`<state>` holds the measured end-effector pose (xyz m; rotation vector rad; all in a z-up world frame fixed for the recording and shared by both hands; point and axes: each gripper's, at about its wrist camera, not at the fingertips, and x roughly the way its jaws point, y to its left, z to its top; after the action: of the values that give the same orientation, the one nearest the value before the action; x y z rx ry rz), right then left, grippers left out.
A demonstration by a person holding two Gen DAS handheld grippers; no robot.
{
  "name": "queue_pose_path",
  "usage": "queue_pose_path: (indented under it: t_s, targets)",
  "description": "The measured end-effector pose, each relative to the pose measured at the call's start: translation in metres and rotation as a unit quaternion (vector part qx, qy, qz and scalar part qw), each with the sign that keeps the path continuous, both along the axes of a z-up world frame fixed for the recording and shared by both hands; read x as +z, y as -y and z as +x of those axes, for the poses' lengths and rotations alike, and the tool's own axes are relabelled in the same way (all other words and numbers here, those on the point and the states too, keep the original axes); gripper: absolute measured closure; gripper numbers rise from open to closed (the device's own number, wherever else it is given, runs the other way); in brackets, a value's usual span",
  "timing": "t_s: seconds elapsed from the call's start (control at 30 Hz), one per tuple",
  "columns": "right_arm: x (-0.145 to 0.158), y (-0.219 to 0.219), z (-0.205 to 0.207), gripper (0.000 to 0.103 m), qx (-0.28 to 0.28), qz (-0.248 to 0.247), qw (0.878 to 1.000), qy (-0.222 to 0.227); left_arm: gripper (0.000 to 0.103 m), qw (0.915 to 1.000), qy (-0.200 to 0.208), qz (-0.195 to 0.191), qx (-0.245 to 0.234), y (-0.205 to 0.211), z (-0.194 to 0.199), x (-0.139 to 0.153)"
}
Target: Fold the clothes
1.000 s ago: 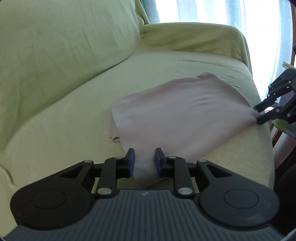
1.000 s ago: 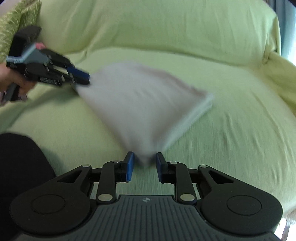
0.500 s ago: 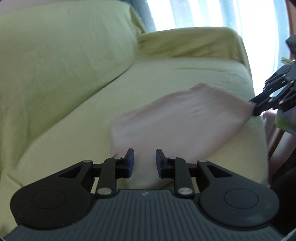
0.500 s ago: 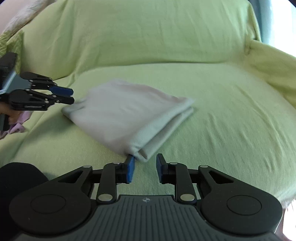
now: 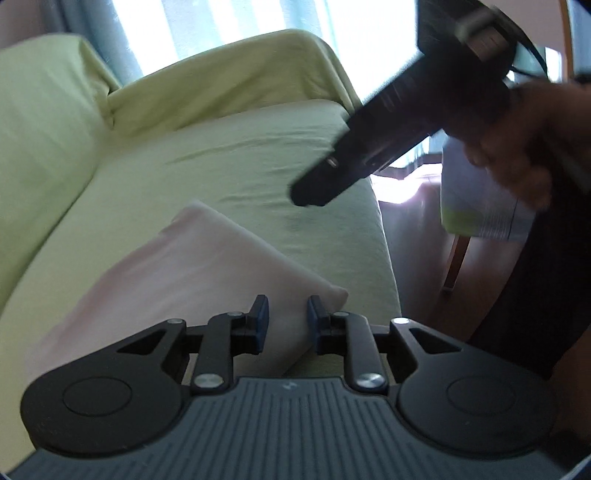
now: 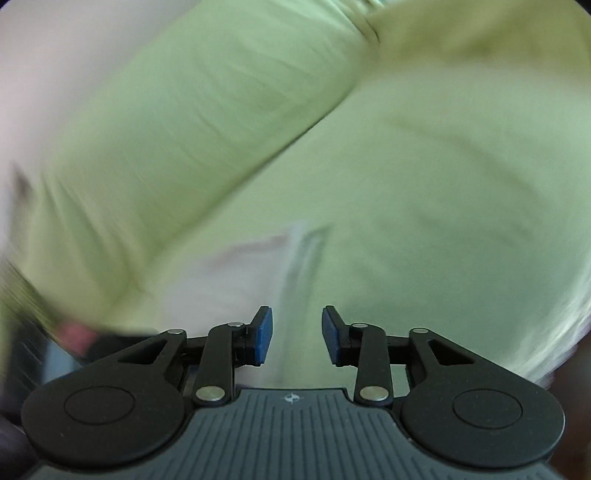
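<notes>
A folded pale pink cloth (image 5: pixel 192 280) lies flat on the green sofa seat (image 5: pixel 240 158). My left gripper (image 5: pixel 287 317) hovers over the cloth's near corner, its fingers a narrow gap apart, and the cloth shows beneath that gap. In the blurred right wrist view the cloth (image 6: pixel 236 284) is a pale patch just beyond my right gripper (image 6: pixel 297 328), whose fingers stand apart with nothing between them. In the left wrist view the right gripper's dark body (image 5: pixel 369 147) crosses above the seat, held by a hand (image 5: pixel 517 140).
The sofa's back cushion (image 6: pixel 184 122) and armrest (image 5: pixel 229 74) bound the seat. Its front edge (image 5: pixel 384 266) drops to the floor, where a wooden leg (image 5: pixel 454 266) stands. Bright curtains (image 5: pixel 221 22) hang behind. A blurred dark shape (image 6: pixel 55 343) sits at the lower left.
One second ago the cloth hung stretched between both grippers. It now lies on the seat. The right gripper has swung up and closer to the left one, and its fingers are slightly wider.
</notes>
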<state>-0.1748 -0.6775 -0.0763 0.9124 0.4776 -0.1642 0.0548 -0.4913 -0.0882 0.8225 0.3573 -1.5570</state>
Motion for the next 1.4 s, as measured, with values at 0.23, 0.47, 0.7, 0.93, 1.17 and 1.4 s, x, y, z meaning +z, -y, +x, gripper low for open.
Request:
queue_pose_path:
  t_s: [0.23, 0.47, 0.7, 0.93, 1.17, 1.4]
  targets:
    - [-0.014, 0.014, 0.006, 0.055, 0.013, 0.104, 0.994, 0.036, 0.083, 0.998, -0.05, -0.004, 0.039, -0.007, 0.017, 0.0]
    - [0.006, 0.009, 0.031, 0.075, -0.004, -0.025, 1.0, 0.01, 0.084, 0.996, -0.073, -0.011, 0.05, 0.004, 0.015, 0.008]
    - [-0.005, -0.011, 0.073, 0.092, 0.047, -0.182, 0.98, -0.068, 0.086, 0.9962, -0.072, -0.003, 0.05, 0.005, 0.013, 0.001]
    - [-0.01, 0.0, 0.093, 0.088, 0.033, -0.198, 0.978, -0.048, 0.087, 0.9969, -0.059, -0.01, 0.051, 0.003, 0.007, 0.0]
    - [-0.013, 0.023, 0.089, 0.085, -0.023, -0.156, 0.987, -0.03, 0.087, 0.9969, -0.056, -0.014, 0.052, 0.002, 0.005, 0.0]
    - [-0.003, 0.014, 0.088, 0.09, -0.005, -0.145, 0.989, 0.026, 0.087, 0.9944, -0.083, -0.013, 0.064, 0.002, 0.011, 0.002]
